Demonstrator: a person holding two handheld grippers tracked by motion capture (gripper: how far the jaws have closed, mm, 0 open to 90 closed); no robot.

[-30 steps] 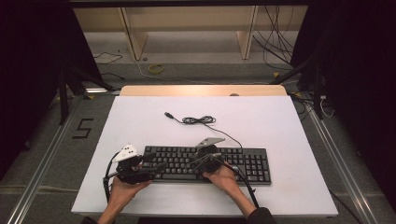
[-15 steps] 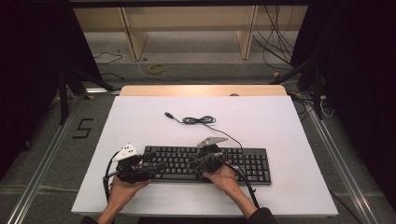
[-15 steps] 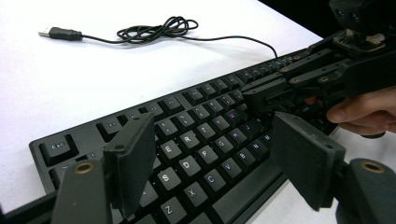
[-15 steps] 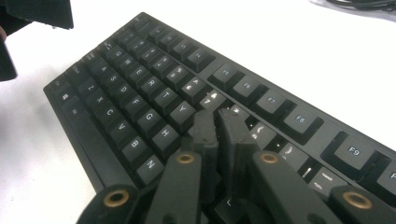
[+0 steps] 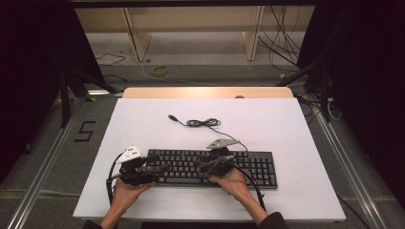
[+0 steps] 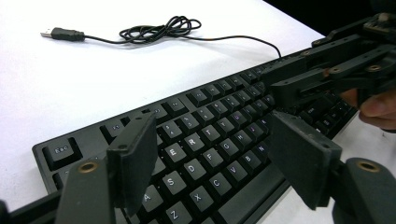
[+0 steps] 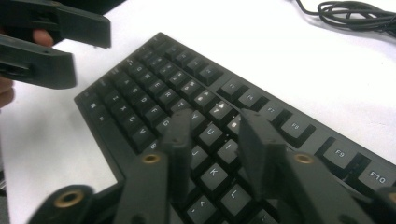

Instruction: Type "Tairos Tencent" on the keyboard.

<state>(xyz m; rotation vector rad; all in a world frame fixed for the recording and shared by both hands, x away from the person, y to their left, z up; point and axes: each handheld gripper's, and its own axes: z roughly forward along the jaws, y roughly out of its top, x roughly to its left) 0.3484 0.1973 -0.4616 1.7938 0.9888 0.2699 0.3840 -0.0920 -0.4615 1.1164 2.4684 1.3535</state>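
Left gripper (image 5: 154,168): in my left hand, over the keyboard's left end; jaws spread wide, gripping nothing, letter keys showing between them.
Keyboard (image 5: 248,168): black, flat on the white table (image 5: 296,129) near my edge; long axis runs left to right, Esc end at left, keypad end at right.
Right gripper (image 5: 206,167): over the middle keys; jaws have just been opening, partly apart, nothing between them.
Cable (image 5: 203,123): leaves the keyboard's far edge, coiled beyond it; USB plug (image 5: 172,117) points left.

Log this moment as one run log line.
left gripper: open over keyboard left end | right gripper: jaws just opening, nothing between, above middle keys | USB cable: coiled behind keyboard on white table
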